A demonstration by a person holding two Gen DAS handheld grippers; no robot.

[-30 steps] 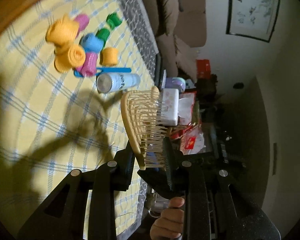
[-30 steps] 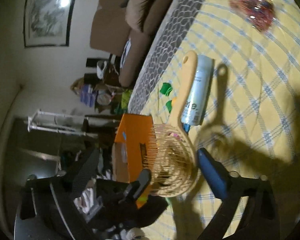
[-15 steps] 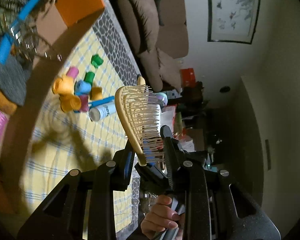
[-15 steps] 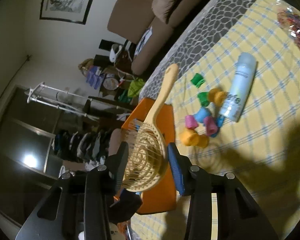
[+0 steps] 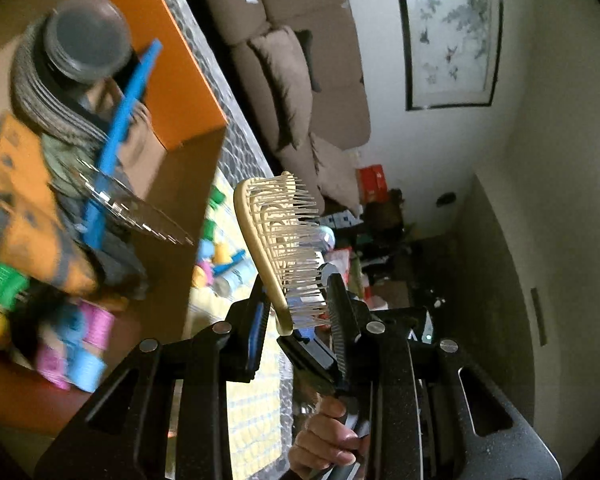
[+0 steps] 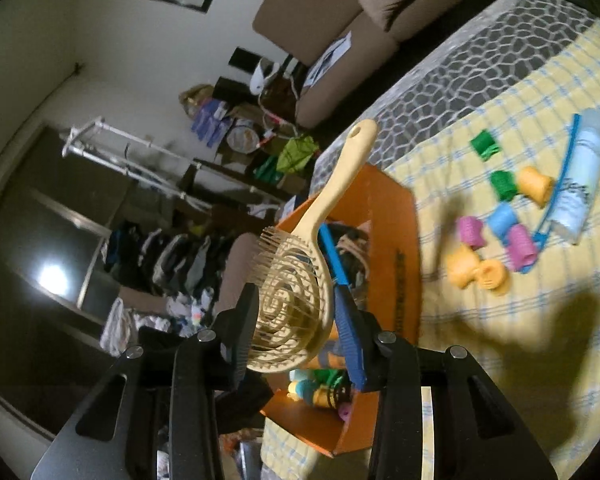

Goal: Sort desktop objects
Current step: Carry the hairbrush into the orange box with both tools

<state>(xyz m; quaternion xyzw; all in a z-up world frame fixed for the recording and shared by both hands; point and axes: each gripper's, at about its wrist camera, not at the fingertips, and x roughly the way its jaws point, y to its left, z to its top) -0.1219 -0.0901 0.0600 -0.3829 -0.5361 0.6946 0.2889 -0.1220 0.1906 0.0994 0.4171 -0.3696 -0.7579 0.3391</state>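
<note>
Two grippers of mine meet on one hairbrush [image 5: 276, 240]. My left gripper [image 5: 296, 312] pinches the brush head, one finger against its solid back and the other against the bristle tips. My right gripper [image 6: 296, 320] is closed on the same head from the other side, its blue pad on the back and its black finger on the bristles. The brush is held in the air, its handle pointing up and away over the orange box [image 6: 396, 240].

Inside the box I see a blue comb [image 5: 116, 140] leaning across a dark round jar [image 5: 86, 38], and hair rollers [image 5: 92, 332] heaped at the near end.

To the right of the box, on the yellow checked tablecloth [image 6: 540, 340], loose rollers [image 6: 500, 220] in green, orange, pink and blue lie in a cluster. Just beyond them lies a pale spray can [image 6: 584, 176] on its side, with a second blue comb [image 6: 556, 184] alongside it.
</note>
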